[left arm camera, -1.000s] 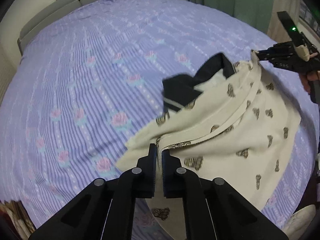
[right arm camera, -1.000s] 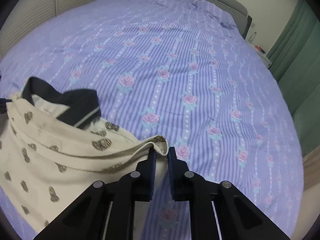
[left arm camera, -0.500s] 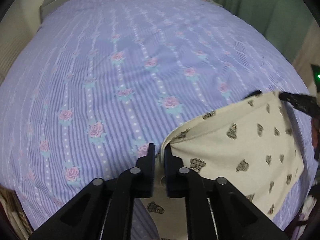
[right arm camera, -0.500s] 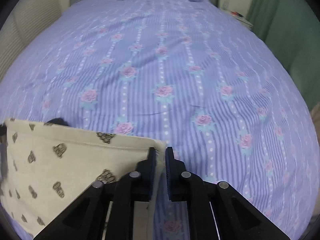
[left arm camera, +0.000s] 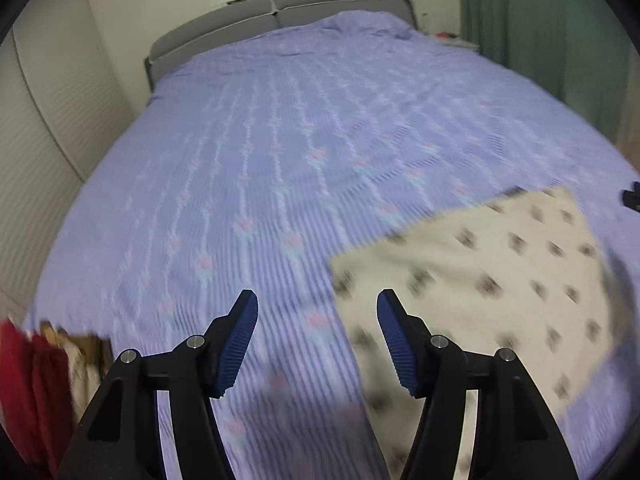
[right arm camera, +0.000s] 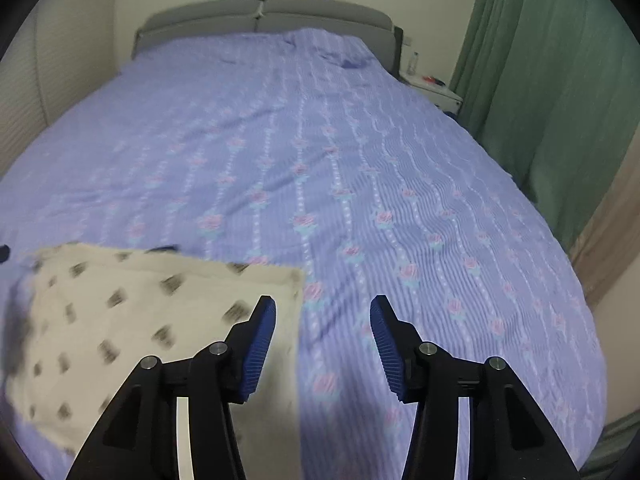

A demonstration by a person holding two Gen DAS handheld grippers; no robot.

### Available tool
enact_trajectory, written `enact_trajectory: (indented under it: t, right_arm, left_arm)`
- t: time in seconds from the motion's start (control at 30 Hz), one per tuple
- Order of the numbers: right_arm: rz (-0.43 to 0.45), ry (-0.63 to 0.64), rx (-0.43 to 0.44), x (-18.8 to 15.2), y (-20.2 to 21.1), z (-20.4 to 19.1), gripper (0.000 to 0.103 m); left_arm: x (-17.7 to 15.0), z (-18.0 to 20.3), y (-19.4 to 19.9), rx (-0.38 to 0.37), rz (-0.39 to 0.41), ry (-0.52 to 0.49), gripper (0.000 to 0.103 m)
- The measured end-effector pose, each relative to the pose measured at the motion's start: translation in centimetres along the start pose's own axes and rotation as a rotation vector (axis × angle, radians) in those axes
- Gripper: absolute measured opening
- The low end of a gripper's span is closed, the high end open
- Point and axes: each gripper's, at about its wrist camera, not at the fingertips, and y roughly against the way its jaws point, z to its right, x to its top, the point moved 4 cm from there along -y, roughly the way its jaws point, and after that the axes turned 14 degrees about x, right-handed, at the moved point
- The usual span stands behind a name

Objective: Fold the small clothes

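A cream garment with dark printed motifs [left arm camera: 488,288] lies folded flat on the bed near its front edge; it also shows in the right wrist view [right arm camera: 132,312]. A bit of its dark collar peeks out at the far edge [right arm camera: 164,249]. My left gripper [left arm camera: 316,304] is open and empty, raised above the bedspread just left of the garment. My right gripper [right arm camera: 322,312] is open and empty, over the garment's right edge. Both views are blurred by motion.
The bed carries a purple striped bedspread with pink roses [left arm camera: 280,140] and a grey headboard [left arm camera: 280,4]. Green curtains [right arm camera: 540,80] hang at the right. A nightstand [right arm camera: 432,88] stands by the headboard. Red and tan clothes [left arm camera: 36,376] sit at the lower left.
Both grippers have opened and let go of the garment's edge, then pulled up and back. The garment now lies folded flat on the bed, its collar side covered.
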Motion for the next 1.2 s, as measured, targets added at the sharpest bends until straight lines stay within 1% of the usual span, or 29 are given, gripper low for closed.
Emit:
enact_trajectory:
  t: [0.07, 0.13, 0.2, 0.27, 0.33, 0.37, 0.43, 0.5, 0.6, 0.67, 0.73, 0.8, 0.83, 0.87, 0.93, 1.0, 1.03, 1.07, 1.1, 1.17, 1.2]
  right_arm:
    - [0.011, -0.003, 0.031, -1.8, 1.6, -0.5, 0.049]
    - [0.013, -0.008, 0.055, -3.7, 2.7, -0.8, 0.049]
    - [-0.002, -0.009, 0.071, -6.1, 3.5, -1.0, 0.049]
    - [-0.008, -0.017, 0.08, -7.9, 4.0, -1.1, 0.049]
    - [-0.009, -0.043, 0.101, -10.0, 4.1, -0.9, 0.049]
    - [-0.013, -0.06, 0.11, -10.6, 4.0, -0.8, 0.049]
    - [-0.013, -0.098, 0.156, -12.0, 3.8, -0.6, 0.049]
    - [-0.019, -0.117, 0.183, -13.3, 3.3, -0.6, 0.049]
    - [-0.037, -0.136, 0.184, -14.6, 2.5, -0.4, 0.049]
    - [-0.048, -0.156, 0.188, -15.3, 2.2, -0.2, 0.048]
    - [-0.051, -0.171, 0.194, -15.6, 1.7, -0.1, 0.048]
    - [-0.055, -0.194, 0.205, -16.0, 1.3, 0.0, 0.044]
    - [-0.057, -0.204, 0.215, -16.0, 1.1, 0.1, 0.039]
    - [-0.059, -0.217, 0.221, -16.0, 0.9, 0.2, 0.036]
    - [-0.057, -0.23, 0.231, -16.1, 0.6, 0.3, 0.034]
    - [-0.065, -0.236, 0.24, -16.1, 0.2, 0.3, 0.024]
    - [-0.068, -0.238, 0.251, -16.2, 0.0, 0.3, 0.016]
    - [-0.073, -0.237, 0.246, -16.2, 0.0, 0.4, 0.012]
    - [-0.066, -0.236, 0.243, -16.2, 0.2, 0.4, 0.012]
    - [-0.042, -0.217, 0.219, -16.2, 1.1, 0.4, 0.01]
    - [-0.036, -0.214, 0.212, -16.2, 1.5, 0.5, 0.01]
  left_arm:
    - [-2.7, 0.1, 1.6, -0.026, -0.005, 0.007, 0.063]
    - [-4.9, 1.3, 2.9, -0.05, -0.007, 0.009, 0.063]
    - [-7.2, 2.0, 3.8, -0.061, -0.018, 0.022, 0.063]
    - [-8.9, 2.2, 4.2, -0.07, -0.03, 0.063, 0.063]
    - [-10.3, 2.1, 4.6, -0.097, -0.045, 0.107, 0.063]
    - [-11.1, 2.1, 4.9, -0.11, -0.049, 0.134, 0.063]
    - [-12.1, 2.6, 5.2, -0.128, -0.06, 0.16, 0.063]
    - [-13.0, 2.9, 4.9, -0.174, -0.075, 0.196, 0.063]
    - [-13.4, 3.5, 4.0, -0.206, -0.101, 0.226, 0.062]
    - [-13.4, 3.6, 3.4, -0.218, -0.118, 0.257, 0.058]
    - [-13.5, 3.9, 3.0, -0.23, -0.13, 0.271, 0.057]
    - [-13.7, 4.1, 2.4, -0.239, -0.151, 0.281, 0.051]
    - [-13.9, 4.0, 2.3, -0.24, -0.161, 0.286, 0.048]
    - [-14.0, 4.0, 2.1, -0.241, -0.173, 0.291, 0.041]
    - [-14.2, 4.3, 1.8, -0.25, -0.189, 0.29, 0.04]
    - [-14.3, 4.4, 1.8, -0.24, -0.189, 0.274, 0.04]
    - [-14.2, 4.5, 1.9, -0.235, -0.187, 0.269, 0.04]
    - [-14.2, 4.5, 2.0, -0.233, -0.183, 0.266, 0.04]
    - [-14.2, 4.5, 2.2, -0.232, -0.176, 0.263, 0.033]
    - [-14.3, 4.6, 2.3, -0.233, -0.174, 0.264, 0.026]
    - [-14.4, 4.6, 2.2, -0.236, -0.178, 0.265, 0.026]
